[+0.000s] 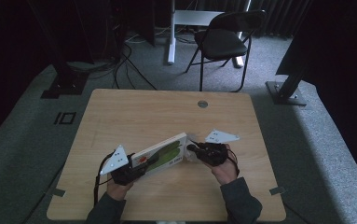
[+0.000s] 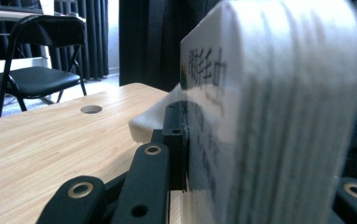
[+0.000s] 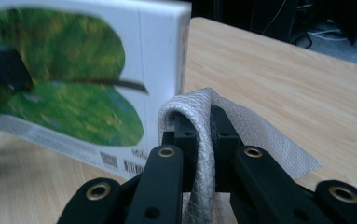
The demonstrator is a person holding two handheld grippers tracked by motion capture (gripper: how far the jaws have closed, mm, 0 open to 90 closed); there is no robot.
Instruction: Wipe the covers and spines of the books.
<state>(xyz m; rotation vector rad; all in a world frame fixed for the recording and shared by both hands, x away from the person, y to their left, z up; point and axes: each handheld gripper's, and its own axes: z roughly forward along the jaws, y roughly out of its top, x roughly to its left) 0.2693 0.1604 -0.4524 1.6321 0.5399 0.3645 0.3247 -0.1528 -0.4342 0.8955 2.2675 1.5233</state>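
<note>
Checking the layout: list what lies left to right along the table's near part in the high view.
Left gripper → tissue pack → white tissue → right gripper

Looks like a lab / recording studio, not a home. Cues: black curtains [image 1: 278, 14] closing off the back and sides, dark overall with light falling on the middle. Grey carpet [image 1: 22, 140] with black metal stand bases [image 1: 285, 93] bolted on plates either side of the counter [image 1: 134, 112], like camera-rig posts. Cables [image 1: 120, 65] loose on the floor at back left. Tape marks [image 1: 65, 117] on the carpet and tape tabs at the counter's front corners. Plain wooden counter with a cable grommet hole [image 1: 202, 103]. One black folding chair [image 1: 225, 39] beside a white desk leg [image 1: 171, 32] behind it.
</note>
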